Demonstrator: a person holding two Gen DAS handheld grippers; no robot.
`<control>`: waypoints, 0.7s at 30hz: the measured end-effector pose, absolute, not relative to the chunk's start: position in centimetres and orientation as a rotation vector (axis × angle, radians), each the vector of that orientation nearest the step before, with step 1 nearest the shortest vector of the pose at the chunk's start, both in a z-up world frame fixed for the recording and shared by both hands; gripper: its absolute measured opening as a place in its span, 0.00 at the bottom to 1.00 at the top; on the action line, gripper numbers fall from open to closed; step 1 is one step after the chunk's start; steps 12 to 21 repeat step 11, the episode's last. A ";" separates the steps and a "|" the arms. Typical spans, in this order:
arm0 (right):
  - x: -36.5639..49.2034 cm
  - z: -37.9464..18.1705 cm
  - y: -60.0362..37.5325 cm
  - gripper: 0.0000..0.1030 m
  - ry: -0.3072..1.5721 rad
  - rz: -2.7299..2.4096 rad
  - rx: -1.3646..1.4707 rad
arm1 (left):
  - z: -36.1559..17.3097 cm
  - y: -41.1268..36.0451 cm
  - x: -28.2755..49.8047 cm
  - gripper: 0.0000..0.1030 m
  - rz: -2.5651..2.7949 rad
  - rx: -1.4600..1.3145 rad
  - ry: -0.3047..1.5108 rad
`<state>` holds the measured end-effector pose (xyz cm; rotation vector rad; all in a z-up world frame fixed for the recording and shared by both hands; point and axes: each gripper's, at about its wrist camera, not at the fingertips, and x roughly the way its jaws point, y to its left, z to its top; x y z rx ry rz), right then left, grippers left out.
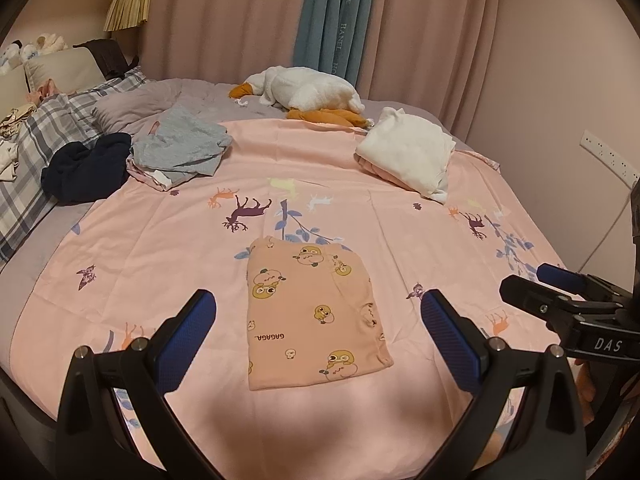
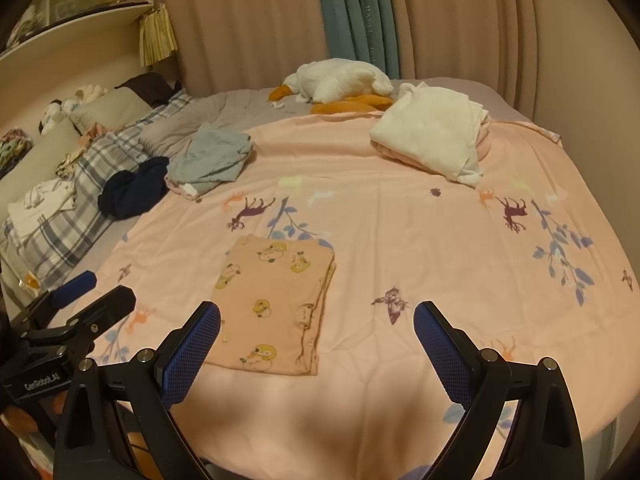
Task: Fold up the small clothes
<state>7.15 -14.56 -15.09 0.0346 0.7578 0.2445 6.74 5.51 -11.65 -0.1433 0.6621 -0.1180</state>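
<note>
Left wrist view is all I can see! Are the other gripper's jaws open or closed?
Observer: Open. The right gripper has its jaws wide apart with nothing held.
Operator: Is the ducky top folded tidy on its right side?
Observer: The duck-print garment shows stacked layers along its right edge, fairly even.
Operator: What does my gripper's side say?
Observer: The left gripper carries a label reading GenRobot.AI.

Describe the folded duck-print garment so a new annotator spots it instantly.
Start at the pink animal-print bedspread covering the bed. Near its front edge, just ahead of both claws, lies the folded peach garment. Unlike the crumpled grey clothes, navy heap and white bundle further back, it is a flat rectangle printed with yellow cartoon ducks and "GAGAGA".
</note>
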 end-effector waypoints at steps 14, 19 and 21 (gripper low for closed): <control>7.1 -15.2 -14.5 0.94 0.759 0.234 0.022 | -11.8 5.2 6.3 1.00 -0.102 -0.122 0.637; 7.1 -15.2 -14.5 0.94 0.759 0.234 0.022 | -11.8 5.2 6.3 1.00 -0.102 -0.122 0.637; 7.1 -15.2 -14.5 0.94 0.759 0.234 0.022 | -11.8 5.2 6.3 1.00 -0.102 -0.122 0.637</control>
